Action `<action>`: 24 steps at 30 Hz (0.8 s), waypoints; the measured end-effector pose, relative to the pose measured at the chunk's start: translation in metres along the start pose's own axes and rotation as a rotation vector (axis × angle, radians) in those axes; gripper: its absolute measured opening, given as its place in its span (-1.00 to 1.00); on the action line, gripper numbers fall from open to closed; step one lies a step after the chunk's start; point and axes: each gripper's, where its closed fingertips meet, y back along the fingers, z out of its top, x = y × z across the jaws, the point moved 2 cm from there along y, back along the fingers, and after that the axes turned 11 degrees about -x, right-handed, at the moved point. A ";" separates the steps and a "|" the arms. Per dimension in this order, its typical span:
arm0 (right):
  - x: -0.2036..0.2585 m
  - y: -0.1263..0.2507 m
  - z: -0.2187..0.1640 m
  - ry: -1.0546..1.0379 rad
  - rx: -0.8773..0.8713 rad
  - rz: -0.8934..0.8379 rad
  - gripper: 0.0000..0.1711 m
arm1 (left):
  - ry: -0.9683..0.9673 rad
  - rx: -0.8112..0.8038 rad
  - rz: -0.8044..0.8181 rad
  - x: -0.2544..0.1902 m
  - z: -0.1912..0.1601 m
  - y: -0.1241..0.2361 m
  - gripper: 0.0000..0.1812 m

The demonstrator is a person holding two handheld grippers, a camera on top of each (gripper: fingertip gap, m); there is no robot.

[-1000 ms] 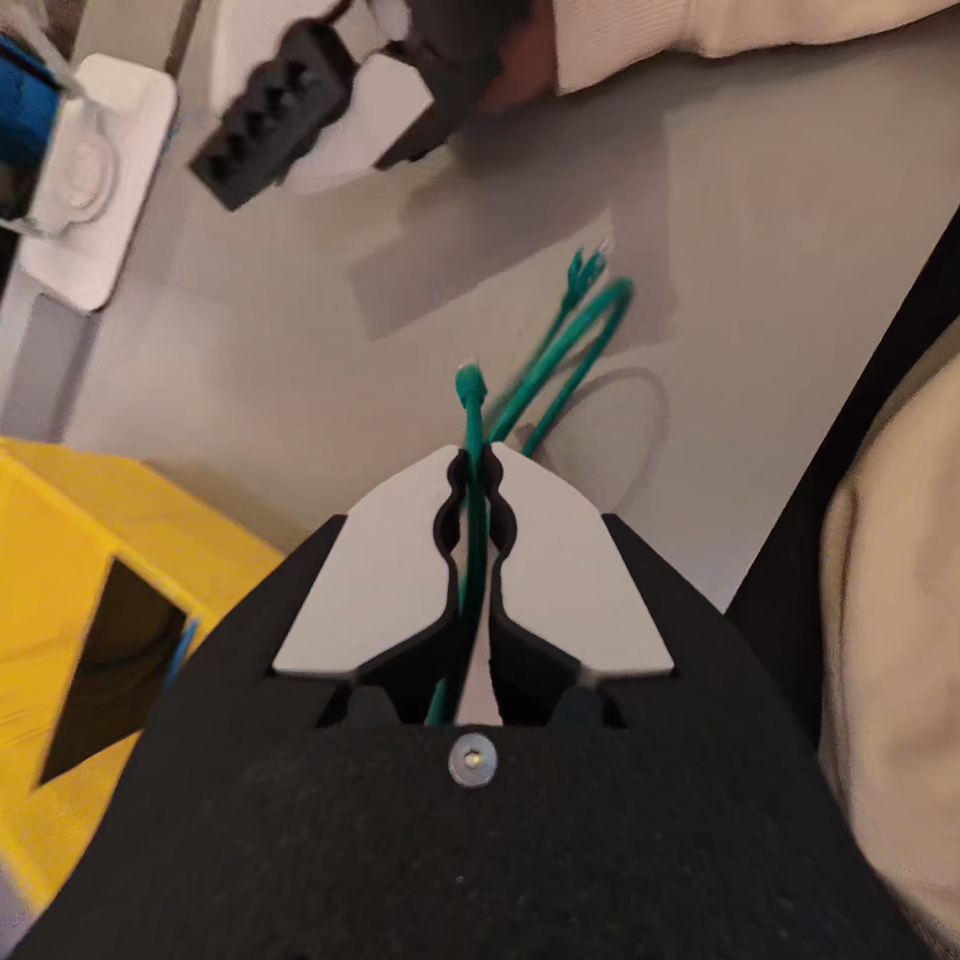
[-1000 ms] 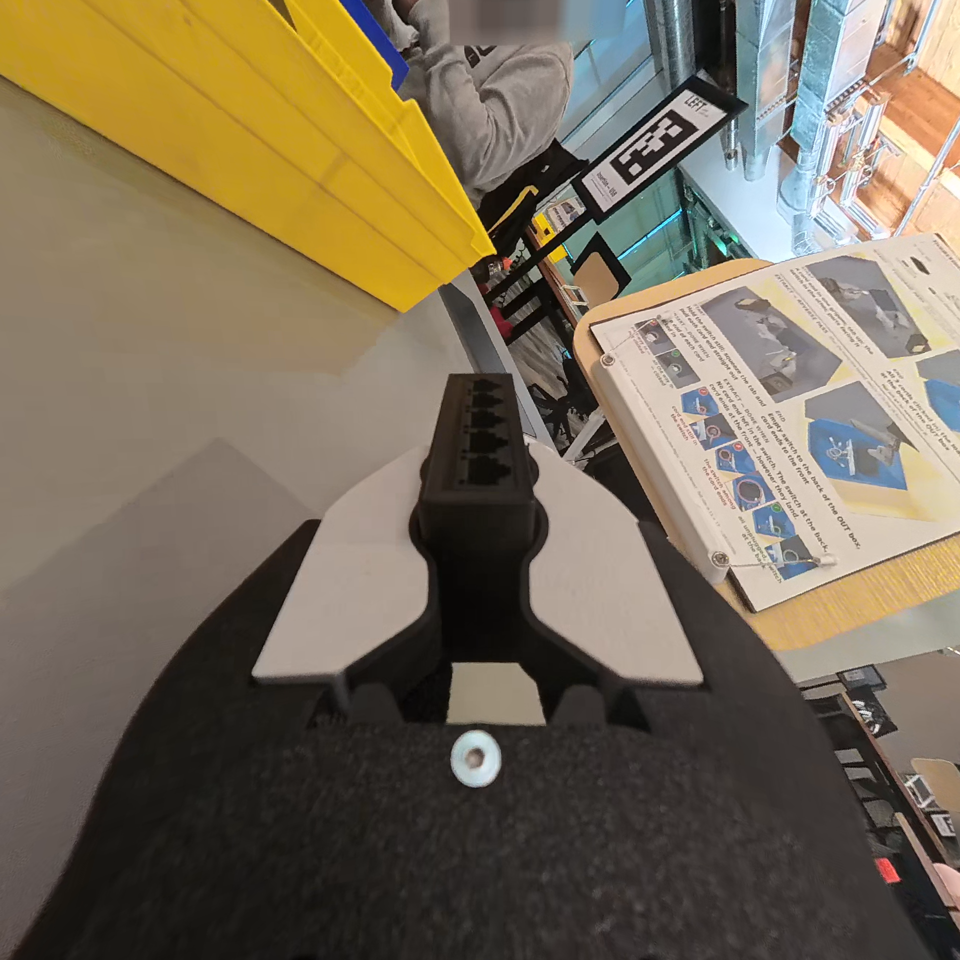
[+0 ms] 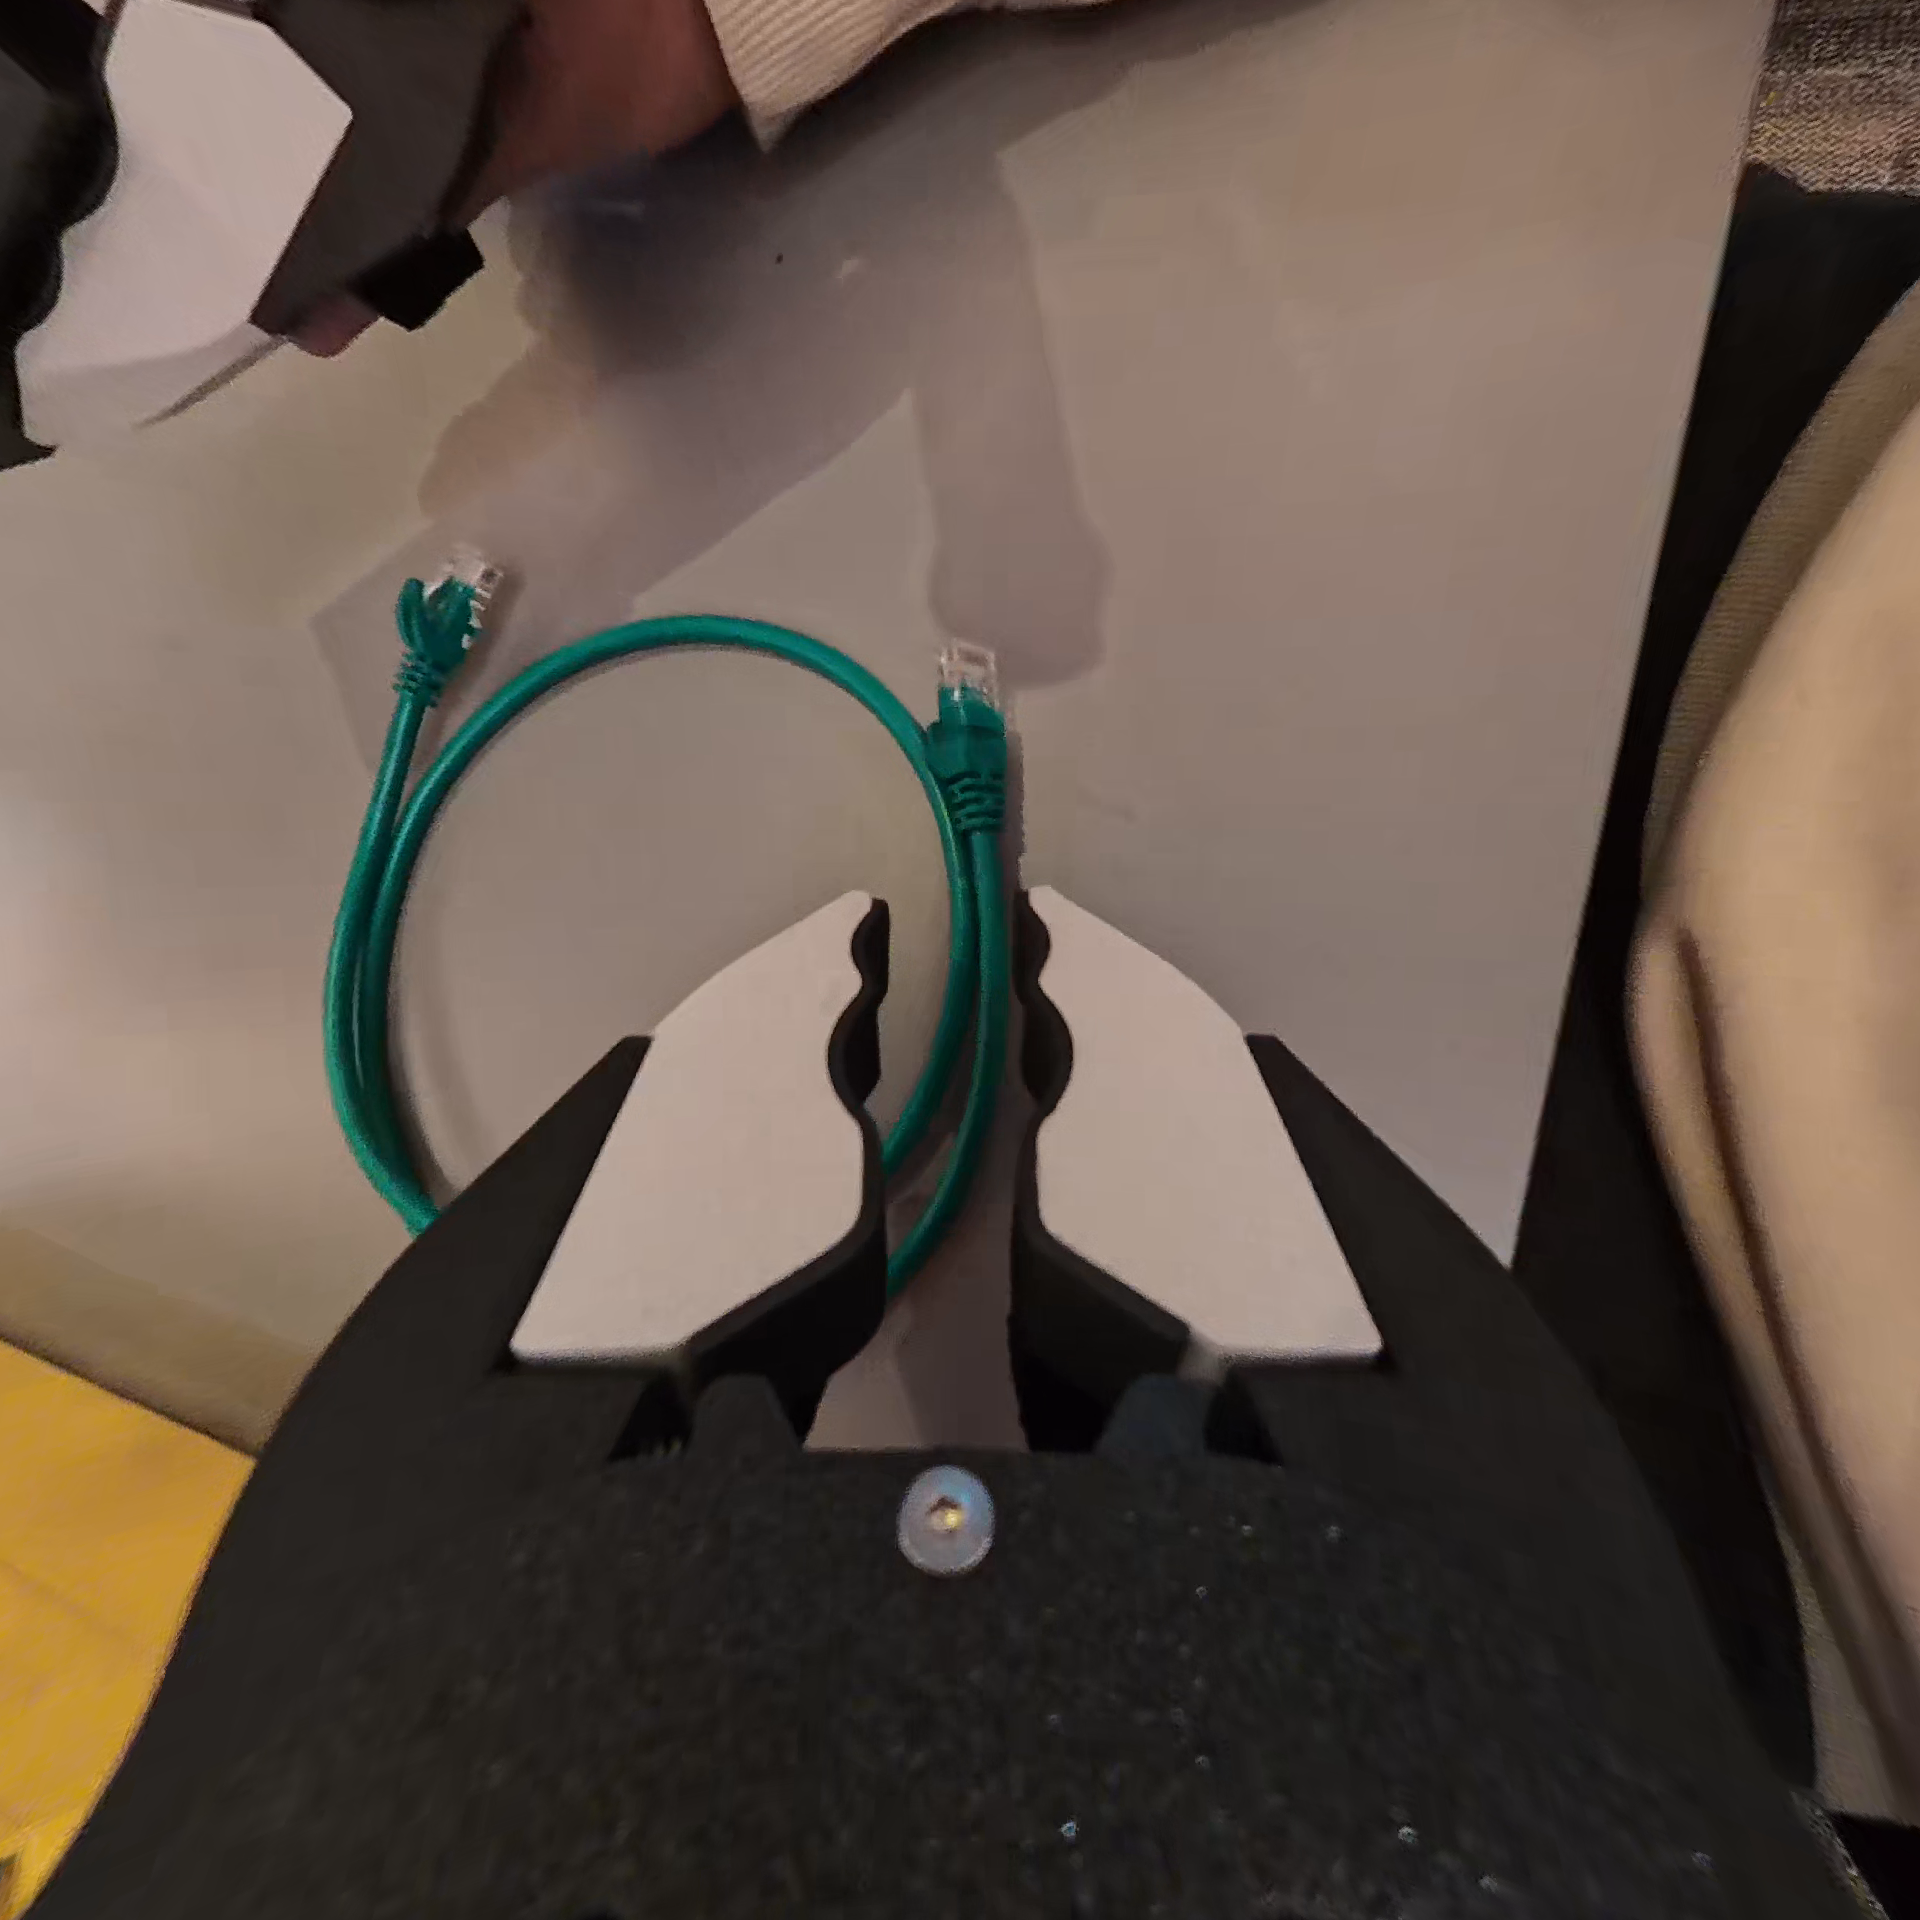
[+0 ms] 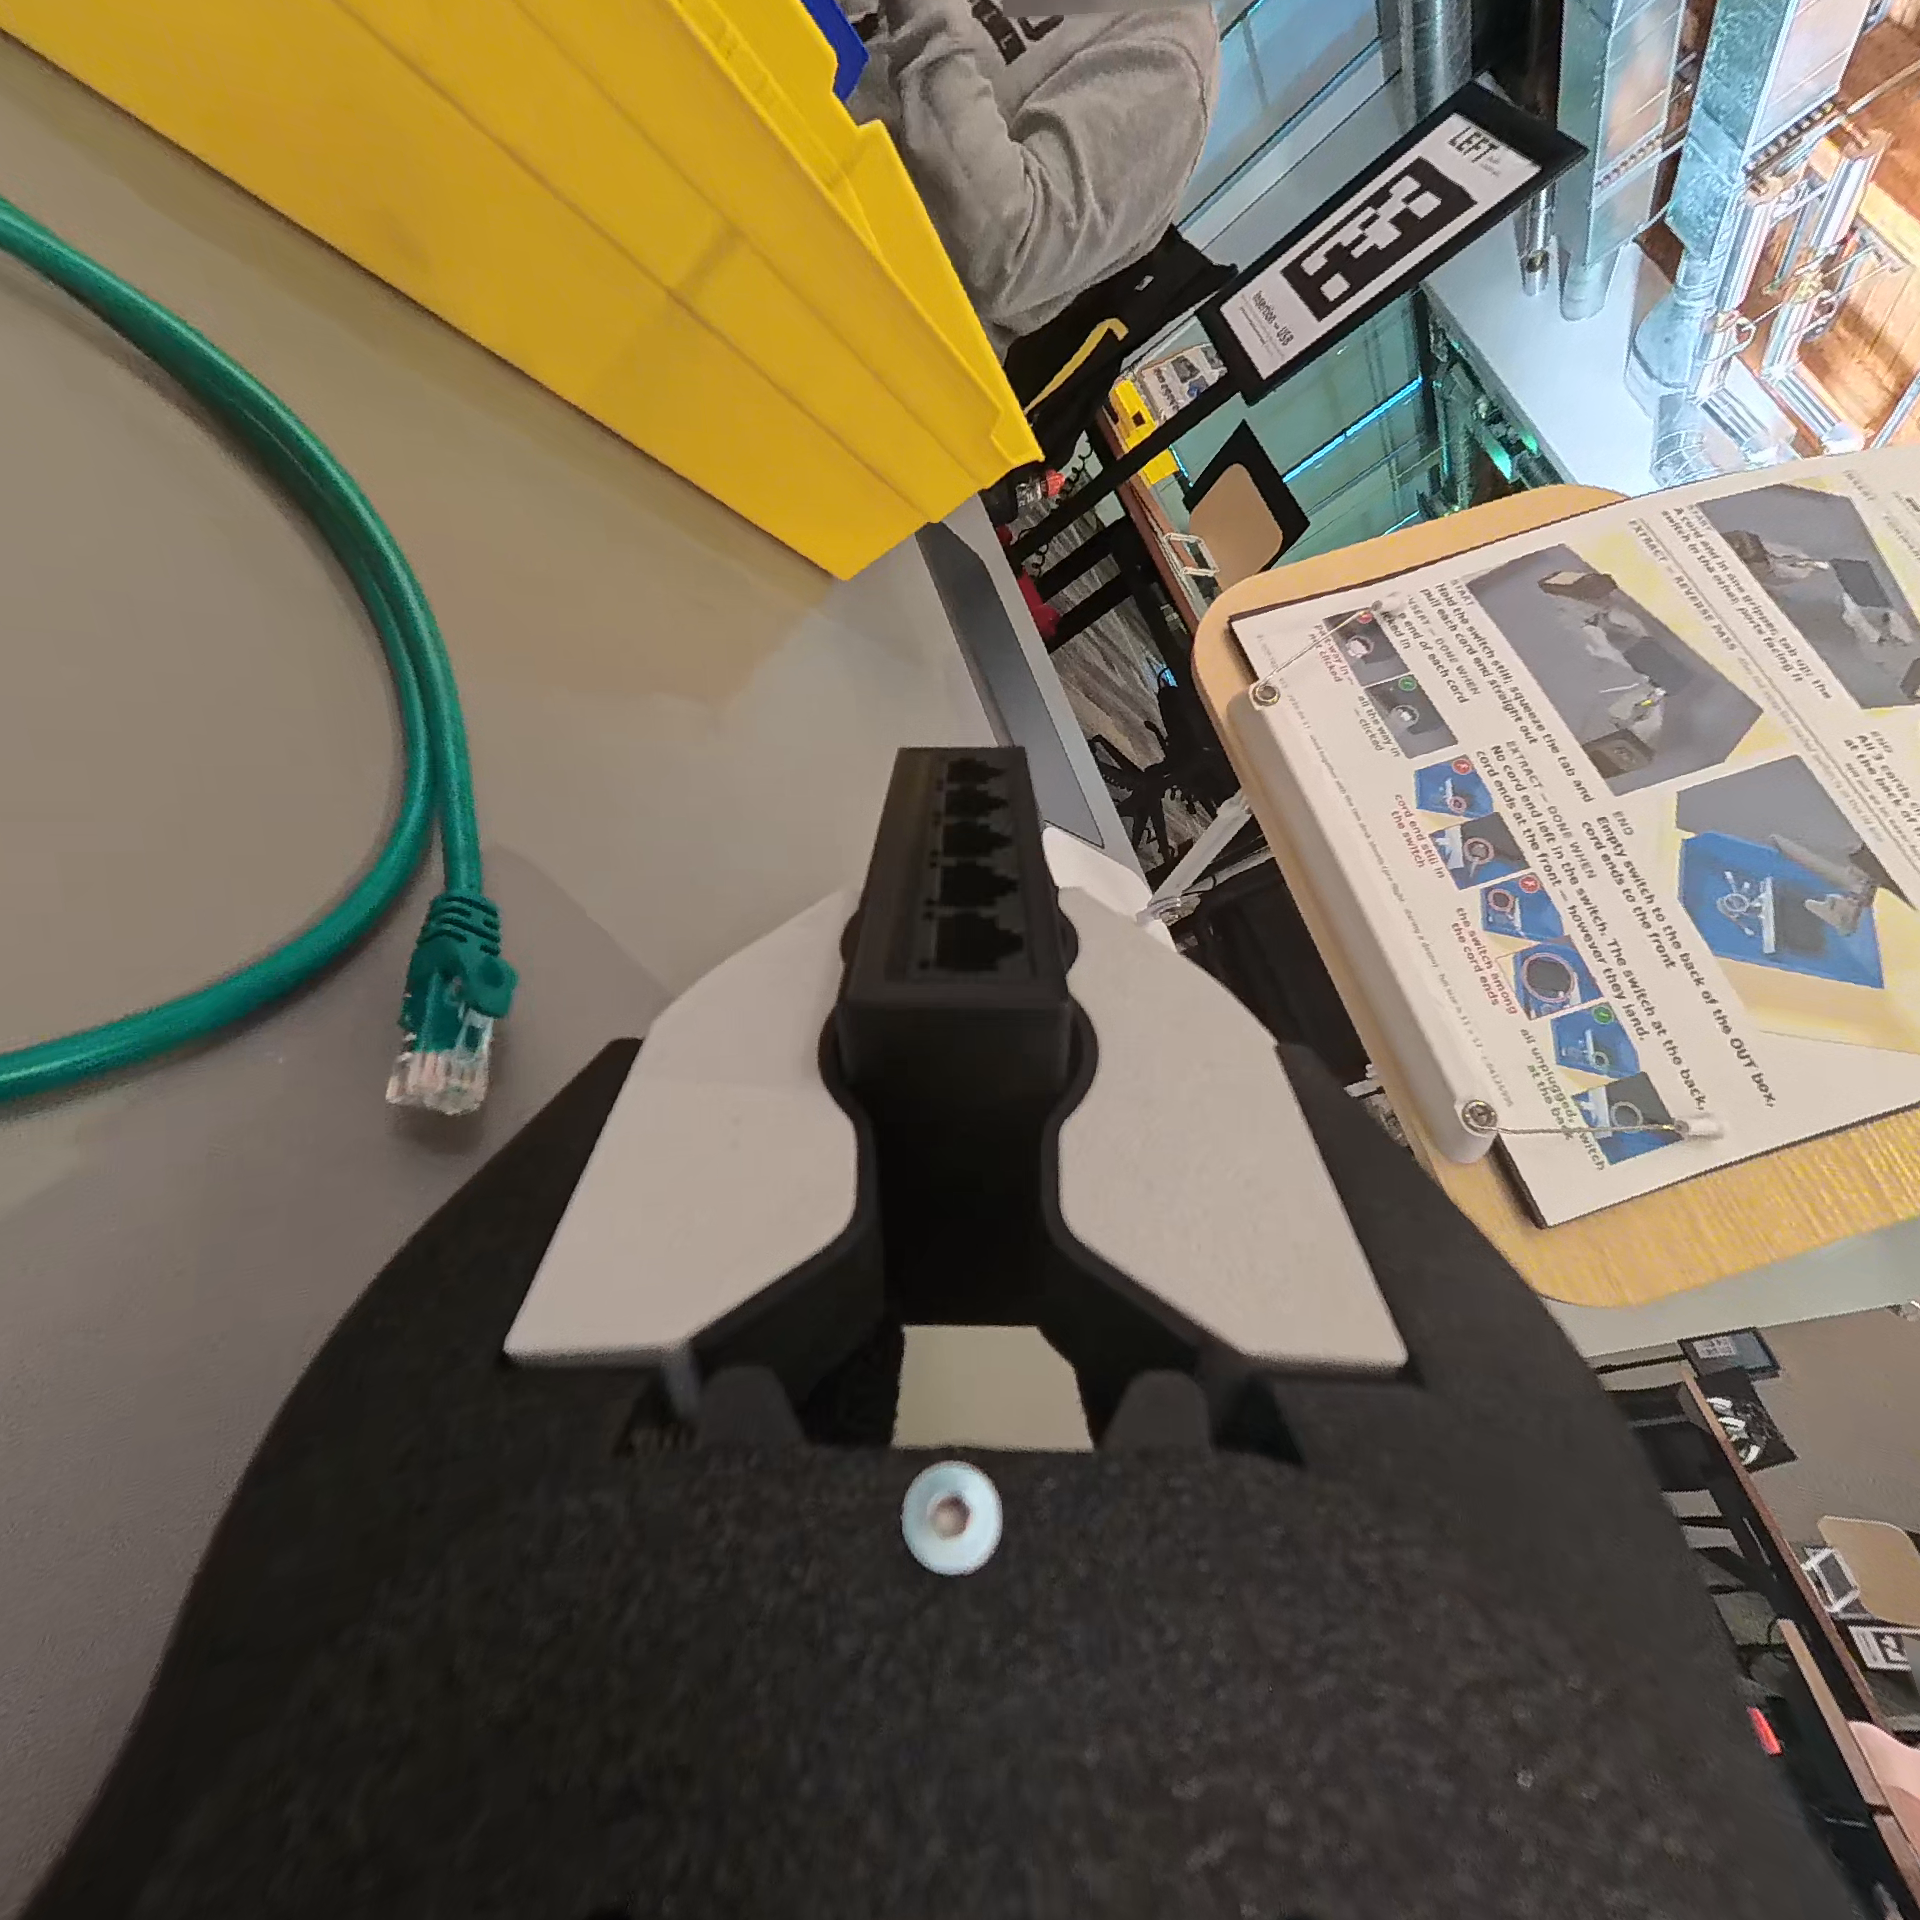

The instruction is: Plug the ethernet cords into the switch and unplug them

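Observation:
A green ethernet cord lies in a loop on the grey table. One clear plug lies just ahead of my left gripper, the other farther left. The left gripper is open, and the cord runs between its fingers, close to the right one. My right gripper is shut on the black switch, whose row of ports faces the camera and is empty. One cord plug lies on the table left of the switch. The right gripper also shows blurred at the top left of the left wrist view.
Yellow bins stand along the table's far side, and a yellow box sits at my lower left. A board with an instruction sheet stands to the right. The table's dark edge and a person's cream clothing are at right.
My left gripper has opened and let go of the cord, which now lies in a loop on the table. The right gripper with the switch has moved nearer the cord.

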 end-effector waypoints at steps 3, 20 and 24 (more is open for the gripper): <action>-0.001 0.000 0.000 -0.002 -0.003 -0.003 -0.65 | 0.009 0.014 0.017 0.011 0.001 -0.007 -0.76; -0.004 0.002 0.000 -0.032 -0.013 -0.007 -0.64 | 0.249 0.080 0.005 0.141 -0.006 -0.083 -0.67; -0.003 0.002 0.000 -0.041 -0.020 -0.001 -0.65 | 0.254 0.117 -0.007 0.134 -0.011 -0.084 -0.87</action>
